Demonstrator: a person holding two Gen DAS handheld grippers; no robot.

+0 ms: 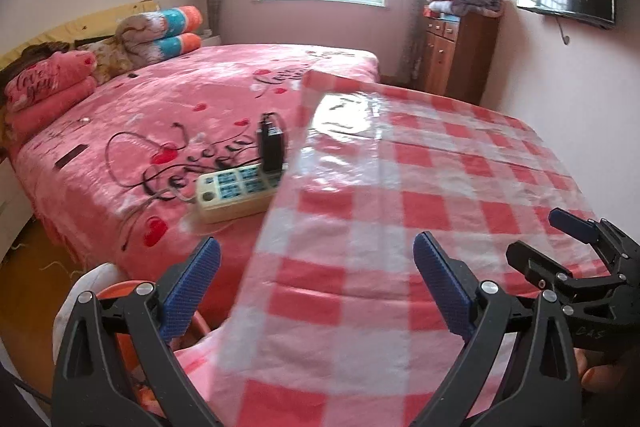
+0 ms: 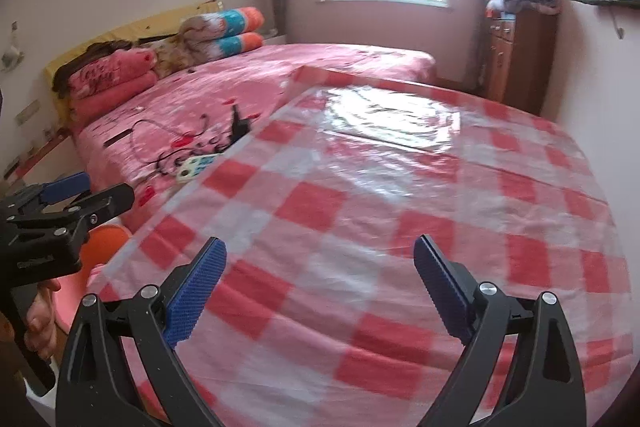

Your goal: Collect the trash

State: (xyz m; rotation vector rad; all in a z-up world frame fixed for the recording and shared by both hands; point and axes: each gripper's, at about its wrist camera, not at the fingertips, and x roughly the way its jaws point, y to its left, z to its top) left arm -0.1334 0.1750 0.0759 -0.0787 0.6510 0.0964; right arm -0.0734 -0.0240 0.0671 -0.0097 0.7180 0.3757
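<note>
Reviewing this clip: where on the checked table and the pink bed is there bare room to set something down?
The checked tablecloth shows nothing standing on it, from its near edge to the glossy patch at the far end. On the bed, the stretch between the power strip and the far corner is free. Crowded: the folded blankets at the headboard, and the cables around the strip.

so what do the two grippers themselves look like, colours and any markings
Both are alike: the left gripper and right gripper have matte black plastic arms with triangular cut-outs, silver round pivot bolts, and flat blue pads with a fine dotted texture. In the left wrist view, the right gripper's black body carries faint lettering, too small to read. No sleeves or cables show clearly.
</note>
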